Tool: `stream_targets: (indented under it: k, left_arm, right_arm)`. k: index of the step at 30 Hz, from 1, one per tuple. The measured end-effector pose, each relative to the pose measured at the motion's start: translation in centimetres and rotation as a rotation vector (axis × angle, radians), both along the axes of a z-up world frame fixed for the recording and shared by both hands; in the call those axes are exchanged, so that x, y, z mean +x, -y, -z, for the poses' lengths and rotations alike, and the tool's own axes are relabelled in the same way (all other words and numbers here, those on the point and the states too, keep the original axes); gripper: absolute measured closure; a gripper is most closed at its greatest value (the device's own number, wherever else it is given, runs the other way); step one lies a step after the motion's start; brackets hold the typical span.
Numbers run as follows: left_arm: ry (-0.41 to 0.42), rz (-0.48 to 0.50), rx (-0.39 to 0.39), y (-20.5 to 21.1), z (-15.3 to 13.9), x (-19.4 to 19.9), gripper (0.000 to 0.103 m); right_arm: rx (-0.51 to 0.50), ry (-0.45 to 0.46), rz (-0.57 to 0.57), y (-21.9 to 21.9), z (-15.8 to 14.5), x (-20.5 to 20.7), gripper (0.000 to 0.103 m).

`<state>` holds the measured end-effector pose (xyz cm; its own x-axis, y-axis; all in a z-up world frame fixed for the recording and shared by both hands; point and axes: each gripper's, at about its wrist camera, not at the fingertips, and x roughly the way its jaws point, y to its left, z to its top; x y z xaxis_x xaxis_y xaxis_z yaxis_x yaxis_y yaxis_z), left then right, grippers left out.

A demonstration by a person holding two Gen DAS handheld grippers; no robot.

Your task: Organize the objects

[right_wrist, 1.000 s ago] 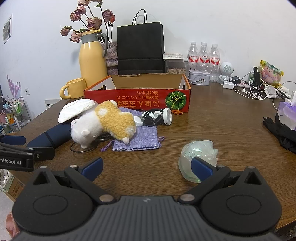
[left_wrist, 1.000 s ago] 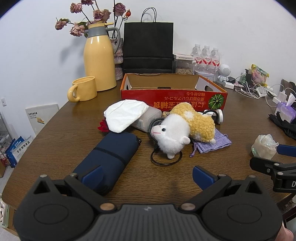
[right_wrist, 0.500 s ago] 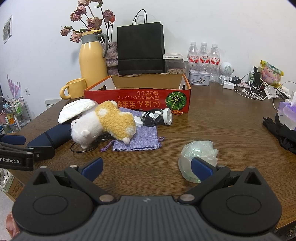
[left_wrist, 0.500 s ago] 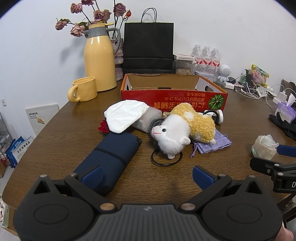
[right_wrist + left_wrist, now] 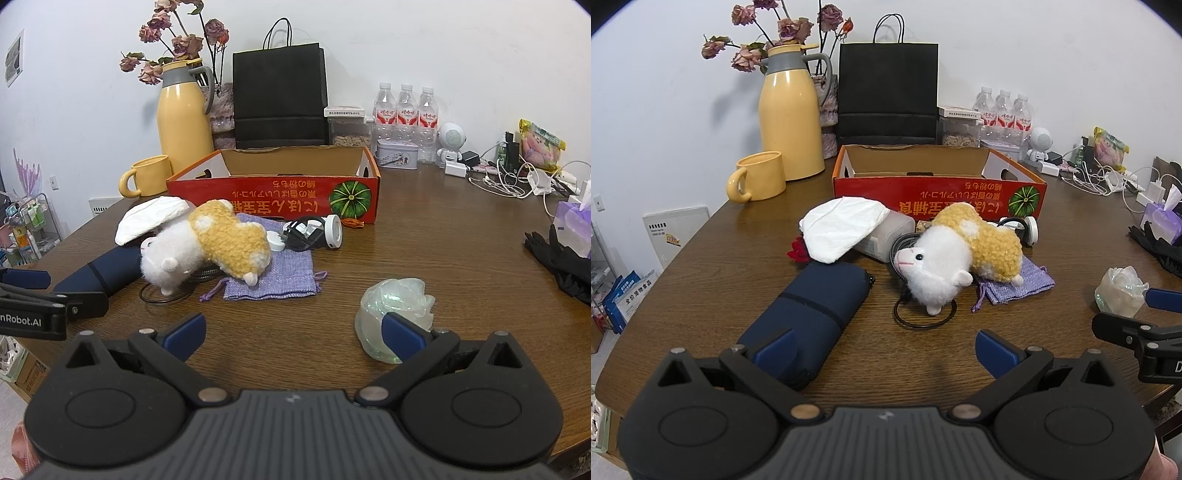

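Gaping tools (image 5: 884,349) (image 5: 291,332), seemingly empty

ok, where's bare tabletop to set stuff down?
Free: the wide patch right of the red box, between the crumpled plastic wrap and the cable clutter. Also the front strip below the purple pouch. Crowded: around the plush toy and navy pouch.

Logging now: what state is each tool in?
Left tool: open, holding nothing.
Right tool: open, holding nothing.
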<state>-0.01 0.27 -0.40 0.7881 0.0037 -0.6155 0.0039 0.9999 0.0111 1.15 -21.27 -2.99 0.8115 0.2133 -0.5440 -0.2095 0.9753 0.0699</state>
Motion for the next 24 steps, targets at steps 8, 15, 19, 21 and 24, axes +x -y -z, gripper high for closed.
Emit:
stream_targets:
  k: [8,15,19,21,24]
  left_arm:
    - [0.002,-0.010,0.003,-0.2,0.2,0.3,0.000]
    - [0.008,-0.025,0.010,-0.8,0.3,1.1,0.000]
    - [0.002,-0.048,0.014,-1.5,0.6,1.8,0.000]
    - [-0.002,-0.055,0.018,-1.9,0.7,2.2,0.000]
    - [-0.010,-0.058,0.020,-2.5,0.9,2.8,0.001]
  right_arm:
    - [-0.001,-0.005,0.011,0.5,0.3,0.3,0.000]
    - [-0.009,-0.009,0.038,1.1,0.8,1.1,0.000]
    - [-0.016,-0.019,0.054,1.5,1.4,1.8,0.000]
    - [-0.019,-0.023,0.059,1.7,1.6,2.1,0.000]
    - [-0.025,-0.029,0.068,2.0,2.0,2.7,0.000]
